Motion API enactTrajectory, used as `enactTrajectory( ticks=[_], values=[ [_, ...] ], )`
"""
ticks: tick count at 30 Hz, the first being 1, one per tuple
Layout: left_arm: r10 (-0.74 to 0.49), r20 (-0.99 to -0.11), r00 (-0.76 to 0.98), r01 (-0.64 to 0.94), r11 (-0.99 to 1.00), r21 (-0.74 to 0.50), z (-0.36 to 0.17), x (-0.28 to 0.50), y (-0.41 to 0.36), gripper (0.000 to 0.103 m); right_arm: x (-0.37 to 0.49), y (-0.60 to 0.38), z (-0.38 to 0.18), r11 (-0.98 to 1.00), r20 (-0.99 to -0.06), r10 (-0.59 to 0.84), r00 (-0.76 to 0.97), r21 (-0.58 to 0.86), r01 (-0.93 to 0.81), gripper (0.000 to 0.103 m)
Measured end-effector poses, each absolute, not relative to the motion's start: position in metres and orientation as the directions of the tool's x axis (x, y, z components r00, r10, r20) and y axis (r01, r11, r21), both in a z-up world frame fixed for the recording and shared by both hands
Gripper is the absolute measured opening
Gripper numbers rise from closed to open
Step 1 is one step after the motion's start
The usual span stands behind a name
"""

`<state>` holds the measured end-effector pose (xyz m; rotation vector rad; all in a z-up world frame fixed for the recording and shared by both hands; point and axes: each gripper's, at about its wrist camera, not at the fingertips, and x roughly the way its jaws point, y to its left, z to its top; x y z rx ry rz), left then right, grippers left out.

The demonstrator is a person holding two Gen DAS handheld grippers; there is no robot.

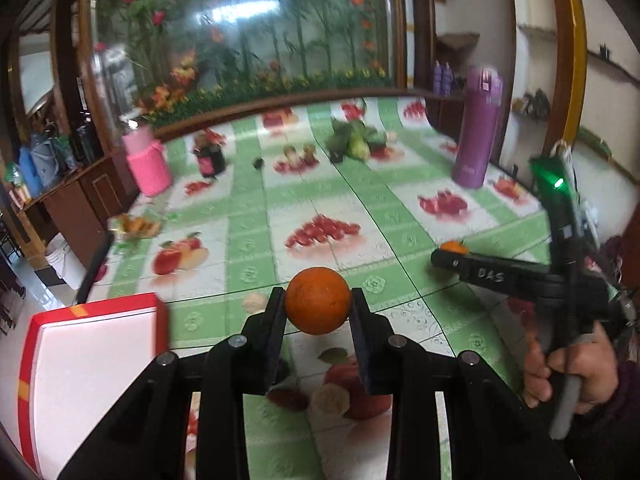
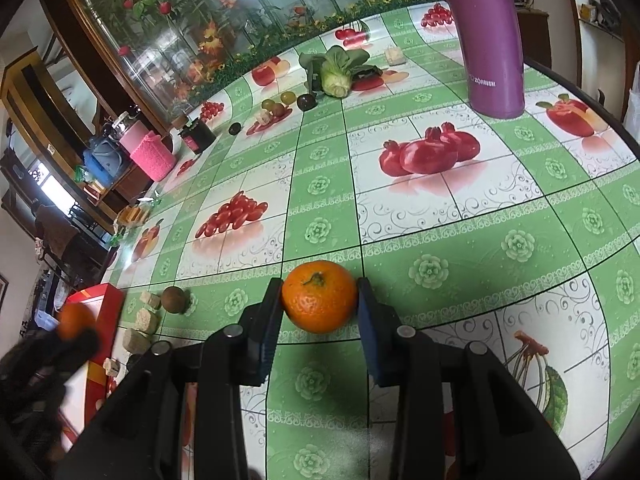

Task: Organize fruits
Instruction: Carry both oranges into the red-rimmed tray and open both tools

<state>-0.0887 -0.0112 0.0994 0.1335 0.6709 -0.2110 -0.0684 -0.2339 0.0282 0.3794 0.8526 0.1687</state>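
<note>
Above the near tablecloth [image 1: 248,240] | left gripper [image 1: 318,306] clamped on an orange [image 1: 318,306], right gripper [image 2: 320,298] on a tangerine [image 2: 319,296] | risk: smooth peel slipping, missing red box [image 1: 92,360] near left.

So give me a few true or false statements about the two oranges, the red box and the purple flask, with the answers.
1. Each gripper holds an orange between its jaws. True: the left gripper grips one orange, the right gripper another orange.
2. The purple flask lies on its side. False: it stands upright.
3. The red box already holds fruit. False: the part of its white inside that shows is bare.
4. Leafy greens lie at the far end of the table. True.
</note>
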Motion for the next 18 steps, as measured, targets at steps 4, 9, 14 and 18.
enactTrajectory(
  ticks=[4, 9, 14, 18],
  values=[
    [-0.088, -0.585, 0.806, 0.127, 0.992, 0.026, 0.118, -0.124, 0.043, 0.031, -0.070, -0.227, 0.032, 0.935, -0.693, 0.271, 0.668, 0.356, -0.010, 0.038],
    [0.084, -0.578, 0.812, -0.064, 0.996, 0.056, 0.120, -0.149, 0.114, 0.031, -0.079, -0.209, 0.036, 0.923, -0.681, 0.310, 0.663, 0.382, -0.039, 0.038],
    [0.216, -0.631, 0.745, -0.231, 0.971, 0.059, 0.099, -0.156, 0.169, 0.031, -0.100, -0.131, 0.045, 0.882, -0.662, 0.451, 0.599, 0.434, -0.185, 0.038],
    [0.245, -0.657, 0.713, -0.285, 0.957, 0.047, 0.081, -0.163, 0.188, 0.031, -0.124, -0.051, 0.060, 0.827, -0.642, 0.562, 0.522, 0.433, -0.358, 0.038]
  ],
)
